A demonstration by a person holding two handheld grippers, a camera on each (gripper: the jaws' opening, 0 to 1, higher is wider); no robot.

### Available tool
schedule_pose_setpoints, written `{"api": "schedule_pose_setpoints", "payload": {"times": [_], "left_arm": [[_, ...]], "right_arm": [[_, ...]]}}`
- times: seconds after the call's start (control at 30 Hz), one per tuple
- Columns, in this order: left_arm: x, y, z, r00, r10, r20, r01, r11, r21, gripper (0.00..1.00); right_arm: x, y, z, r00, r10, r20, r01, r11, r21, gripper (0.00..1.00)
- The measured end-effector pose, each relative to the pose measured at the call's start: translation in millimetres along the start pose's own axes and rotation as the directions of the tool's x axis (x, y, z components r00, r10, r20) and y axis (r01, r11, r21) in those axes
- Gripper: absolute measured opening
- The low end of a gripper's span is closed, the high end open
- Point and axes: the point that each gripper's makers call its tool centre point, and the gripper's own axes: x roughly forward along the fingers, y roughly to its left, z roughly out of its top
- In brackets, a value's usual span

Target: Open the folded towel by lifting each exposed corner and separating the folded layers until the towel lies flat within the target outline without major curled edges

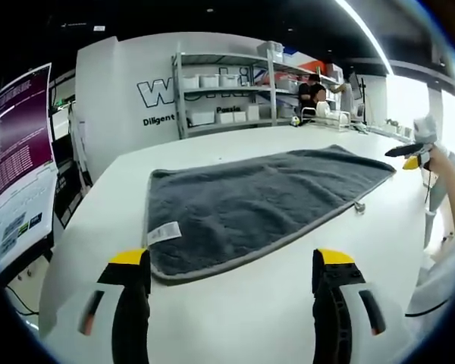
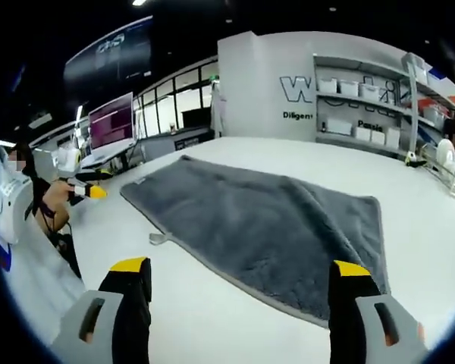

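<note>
Grey towel (image 1: 265, 201) spread on white table (image 1: 235, 318), reaching toward its far edge, looks nearly flat, slight ridge mid-cloth; no outline visible. Left gripper (image 1: 231, 269) and right gripper (image 2: 239, 280) wide apart, empty, hovering short of near hem

A dark grey towel (image 1: 265, 201) with a paler grey border and a white label (image 1: 164, 233) is lying on a white table (image 1: 288, 303). Black grippers (image 1: 233, 277) are showing yellow tips.
</note>
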Motion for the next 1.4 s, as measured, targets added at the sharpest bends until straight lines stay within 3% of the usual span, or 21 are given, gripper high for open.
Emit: {"api": "schedule_pose_setpoints", "payload": {"times": [0.37, 0.57, 0.7, 0.9, 1.07, 1.27, 1.4], "left_arm": [[0, 1.6, -3.5, 1.000, 0.004, -0.008, -0.004, 1.000, -0.005, 0.87], [1, 0.8, -3.9, 1.000, 0.000, -0.009, 0.000, 1.000, -0.005, 0.87], [1, -0.3, -4.4, 1.000, -0.004, -0.011, 0.004, 1.000, -0.004, 0.87], [1, -1.2, -5.1, 1.000, -0.005, -0.016, 0.005, 1.000, -0.001, 0.87], [1, -1.1, -5.7, 1.000, -0.003, -0.020, 0.003, 1.000, 0.000, 0.87], [2, -3.3, -4.5, 1.000, -0.007, -0.019, 0.007, 1.000, 0.002, 0.87], [2, -3.8, -4.8, 1.000, -0.007, -0.023, 0.007, 1.000, 0.005, 0.87]], "right_arm": [[9, -26, 34.6, 1.000, -0.010, 0.003, 0.010, 0.997, -0.074, 0.99], [22, -49, 44.0, 1.000, 0.016, 0.002, -0.015, 0.998, -0.060, 0.99], [38, -64, 39.7, 0.999, 0.022, -0.034, -0.025, 0.995, -0.092, 0.99], [60, -86, 41.1, 1.000, 0.012, -0.022, -0.015, 0.991, -0.137, 0.99], [84, -96, 39.2, 0.998, 0.060, -0.023, -0.062, 0.994, -0.089, 0.99], [112, -115, 20.9, 0.995, 0.041, -0.094, -0.047, 0.997, -0.067, 0.99], [126, -124, 12.5, 0.995, 0.041, -0.094, -0.044, 0.999, -0.025, 0.99]]}}
